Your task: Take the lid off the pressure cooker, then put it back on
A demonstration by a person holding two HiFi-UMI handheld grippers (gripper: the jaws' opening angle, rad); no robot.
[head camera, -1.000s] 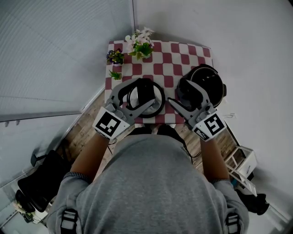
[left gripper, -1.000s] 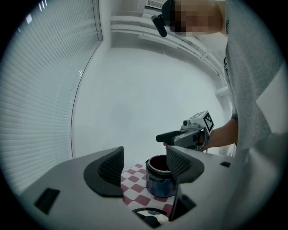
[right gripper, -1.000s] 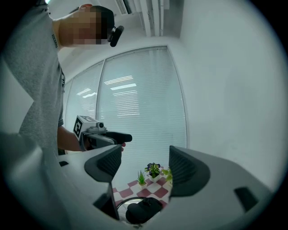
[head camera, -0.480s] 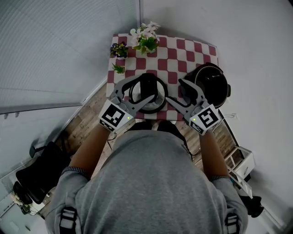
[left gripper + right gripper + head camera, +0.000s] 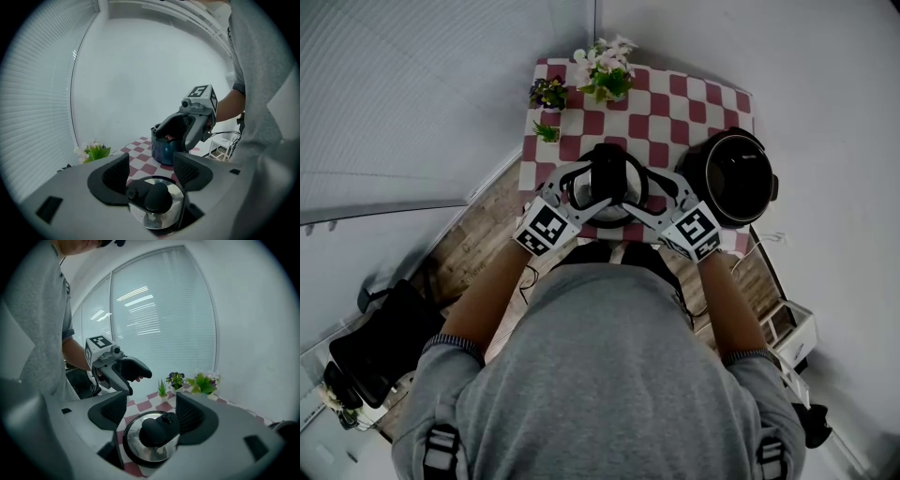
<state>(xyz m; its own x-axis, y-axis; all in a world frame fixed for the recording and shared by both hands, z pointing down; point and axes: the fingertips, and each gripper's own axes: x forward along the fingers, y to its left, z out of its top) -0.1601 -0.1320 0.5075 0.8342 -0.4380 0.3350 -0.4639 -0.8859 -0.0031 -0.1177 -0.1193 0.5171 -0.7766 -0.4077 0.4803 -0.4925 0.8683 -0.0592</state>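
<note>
Overhead, cooker pot (image 5: pixel 739 180) beside lid (image 5: pixel 609 180), closer, left gripper (image 5: pixel 152 172), right gripper (image 5: pixel 152 412), jaws wide, empty

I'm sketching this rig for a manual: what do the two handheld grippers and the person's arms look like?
The left gripper and right gripper both have grey curved bodies with black ribbed fingers. Each carries a white cube printed with black square markers. The person wears a grey short-sleeved shirt with darker cuffs.
</note>
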